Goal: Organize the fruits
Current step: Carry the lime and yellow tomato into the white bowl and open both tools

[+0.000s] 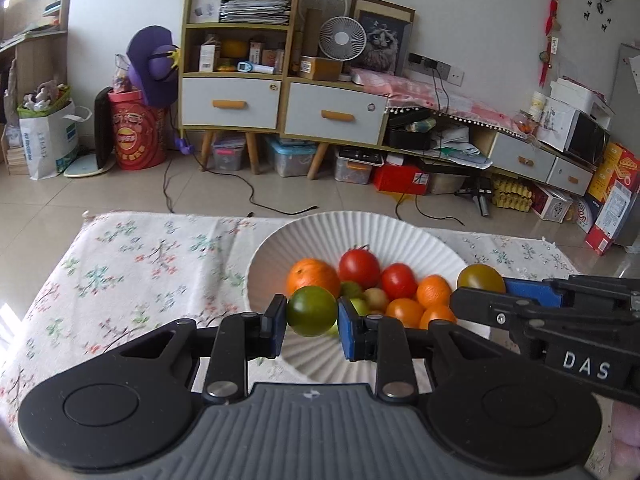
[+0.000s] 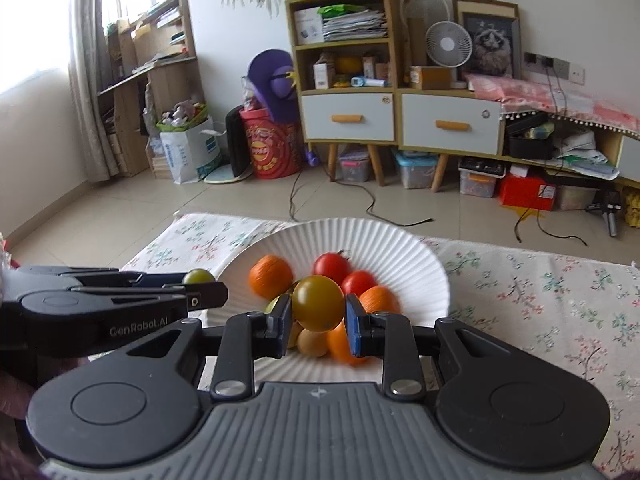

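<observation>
A white ribbed bowl [image 1: 320,228] stands on the floral tablecloth and holds several oranges [image 1: 313,276], red tomatoes [image 1: 359,267] and small green fruits. My left gripper [image 1: 312,314] is shut on a green tomato [image 1: 312,310] above the bowl's near side. My right gripper [image 2: 318,312] is shut on a yellow-green tomato [image 2: 318,302] above the bowl [image 2: 384,240]. The right gripper also shows in the left wrist view [image 1: 480,284], at the bowl's right rim. The left gripper shows in the right wrist view [image 2: 200,284], at the bowl's left rim.
The floral cloth [image 1: 140,264] covers the table to both sides of the bowl. Beyond the table's far edge lie a tiled floor with cables [image 1: 248,192], cabinets [image 1: 280,104] and storage boxes.
</observation>
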The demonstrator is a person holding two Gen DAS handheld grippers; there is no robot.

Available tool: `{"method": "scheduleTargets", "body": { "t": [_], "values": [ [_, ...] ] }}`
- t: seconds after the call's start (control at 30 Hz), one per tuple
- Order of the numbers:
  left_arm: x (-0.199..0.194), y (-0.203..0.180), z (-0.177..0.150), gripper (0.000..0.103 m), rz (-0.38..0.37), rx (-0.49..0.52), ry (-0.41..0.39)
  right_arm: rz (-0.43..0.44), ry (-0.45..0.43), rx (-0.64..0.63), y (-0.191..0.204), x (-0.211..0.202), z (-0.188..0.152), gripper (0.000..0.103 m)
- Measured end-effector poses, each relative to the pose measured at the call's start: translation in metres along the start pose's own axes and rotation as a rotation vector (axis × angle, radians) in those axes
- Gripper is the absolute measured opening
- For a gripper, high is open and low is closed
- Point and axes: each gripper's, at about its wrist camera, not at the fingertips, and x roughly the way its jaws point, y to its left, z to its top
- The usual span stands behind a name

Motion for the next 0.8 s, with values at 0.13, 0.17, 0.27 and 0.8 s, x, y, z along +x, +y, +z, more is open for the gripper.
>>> {"method": "scheduleTargets", "body": {
  "t": [0.13, 0.17, 0.27, 0.8],
  "values": [
    [0.013, -0.005, 0.014, 0.034, -0.029, 0.030, -0.005, -0.004, -0.016, 0.003, -0.010, 0.009, 0.006, 0.025],
    [0.017, -0.006, 0.017, 0.034, -0.031, 0.042, -0.003, -0.006, -0.011, 0.002, -0.012, 0.012, 0.006, 0.025],
    [0.030, -0.010, 0.025, 0.034, -0.037, 0.088, 0.008, -0.005, 0.004, 0.004, -0.017, 0.024, 0.006, 0.025],
    [0.082, -0.007, 0.035, 0.034, 0.021, 0.040, 0.166, -0.010, 0.068, 0.063, -0.036, 0.063, 0.011, 0.025]
  ]
}}
